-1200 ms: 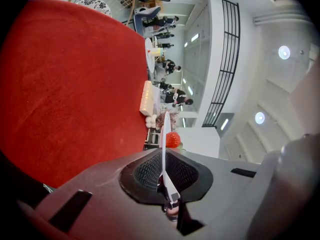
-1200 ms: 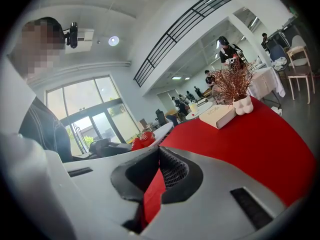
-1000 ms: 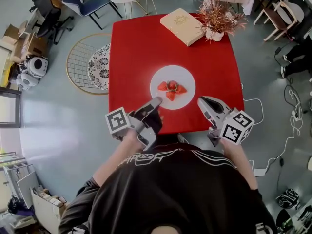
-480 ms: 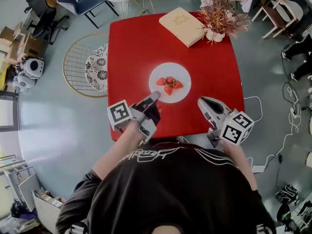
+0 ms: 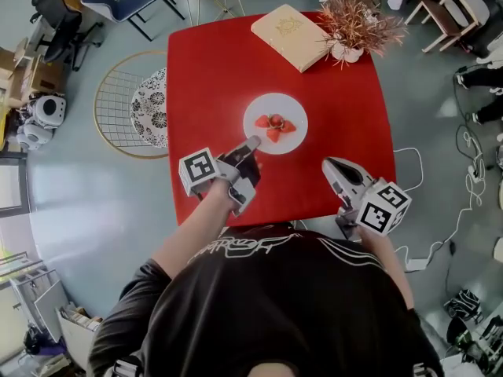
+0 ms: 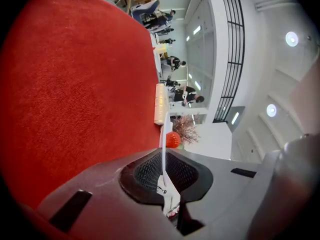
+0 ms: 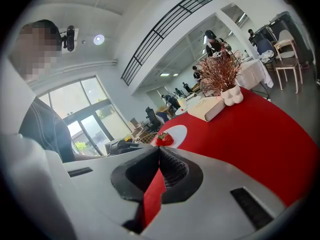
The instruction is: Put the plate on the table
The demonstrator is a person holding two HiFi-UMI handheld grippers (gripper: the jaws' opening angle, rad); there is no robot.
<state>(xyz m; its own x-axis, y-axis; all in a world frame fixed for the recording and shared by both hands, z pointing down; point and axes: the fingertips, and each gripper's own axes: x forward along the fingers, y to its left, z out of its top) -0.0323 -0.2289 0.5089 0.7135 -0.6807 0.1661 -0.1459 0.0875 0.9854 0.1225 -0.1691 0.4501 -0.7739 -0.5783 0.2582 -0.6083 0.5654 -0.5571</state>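
Note:
A white plate [image 5: 290, 108] with cut strawberries [image 5: 273, 124] is over the middle of the red table [image 5: 212, 85]. My left gripper [image 5: 252, 142] is shut on the plate's near rim. In the left gripper view the rim [image 6: 163, 134] shows edge-on as a thin white line between the closed pads of the left gripper [image 6: 164, 156], with a strawberry [image 6: 172, 139] beyond. I cannot tell whether the plate rests on the cloth. My right gripper [image 5: 328, 163] is shut and holds nothing, over the table's near right edge. From the right gripper [image 7: 160, 151] the plate [image 7: 179, 132] lies ahead to the left.
A beige book [image 5: 291, 31] and a dried plant in a white vase [image 5: 350, 34] stand at the table's far right corner. A round wire seat [image 5: 130, 104] is on the floor to the left. Cables [image 5: 428, 258] lie on the floor at the right.
My left gripper has moved away from me across the table with the plate in it. The right gripper has stayed near the front edge.

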